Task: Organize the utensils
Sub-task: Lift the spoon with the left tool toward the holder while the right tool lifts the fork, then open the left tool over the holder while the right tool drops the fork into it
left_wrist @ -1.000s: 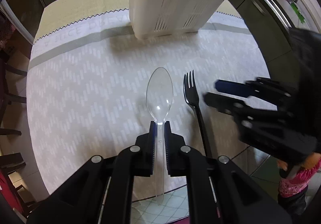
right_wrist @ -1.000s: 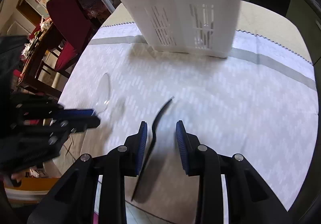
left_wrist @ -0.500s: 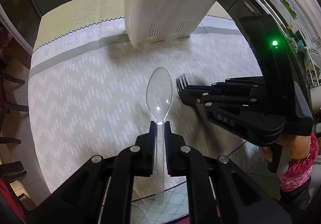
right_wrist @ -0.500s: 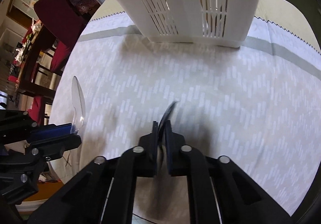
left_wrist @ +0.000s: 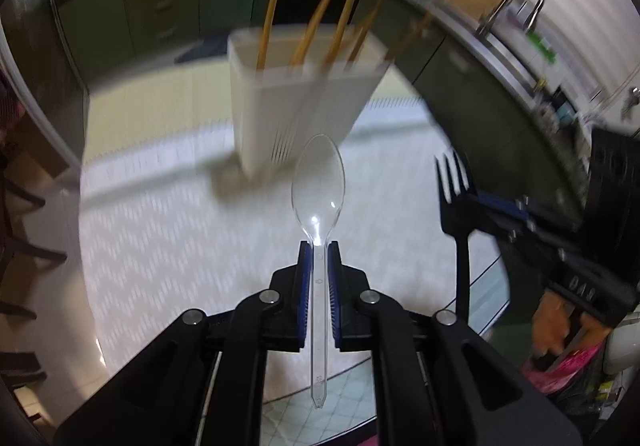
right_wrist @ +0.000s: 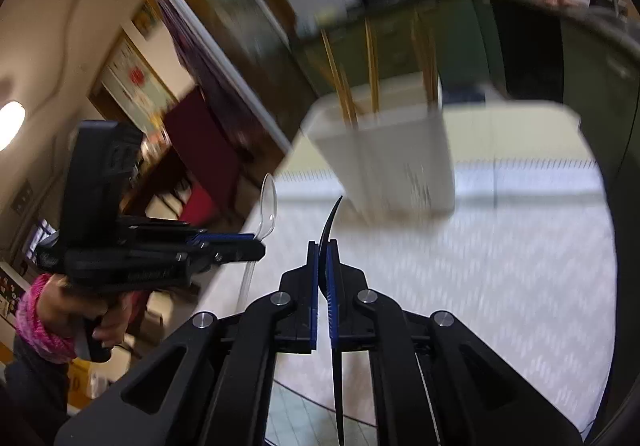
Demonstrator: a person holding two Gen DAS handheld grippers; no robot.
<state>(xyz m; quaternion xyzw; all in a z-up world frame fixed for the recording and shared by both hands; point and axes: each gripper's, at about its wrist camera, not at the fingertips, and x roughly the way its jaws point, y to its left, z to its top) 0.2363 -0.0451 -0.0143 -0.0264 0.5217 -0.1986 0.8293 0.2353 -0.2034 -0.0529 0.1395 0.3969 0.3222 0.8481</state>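
The left gripper [left_wrist: 319, 246] is clamped on the neck of a clear plastic spoon [left_wrist: 319, 186], whose bowl points forward and whose handle runs back between the blue pads. The right gripper [right_wrist: 323, 246] is closed tight on a black plastic fork [right_wrist: 330, 222], seen edge-on in its own view as a thin curved blade; from the left wrist view the same fork [left_wrist: 454, 182] shows its tines upright, pinched at the neck by the right gripper's blue pads. Both utensils hang in the air above the table's white patterned tablecloth [left_wrist: 168, 230], touching nothing else. Ahead stands a white slotted utensil holder [left_wrist: 296, 102] on the cloth, with several wooden chopsticks [left_wrist: 316, 26] leaning out of its top. A hand [right_wrist: 108, 322] in a pink sleeve grips the left gripper's handle.
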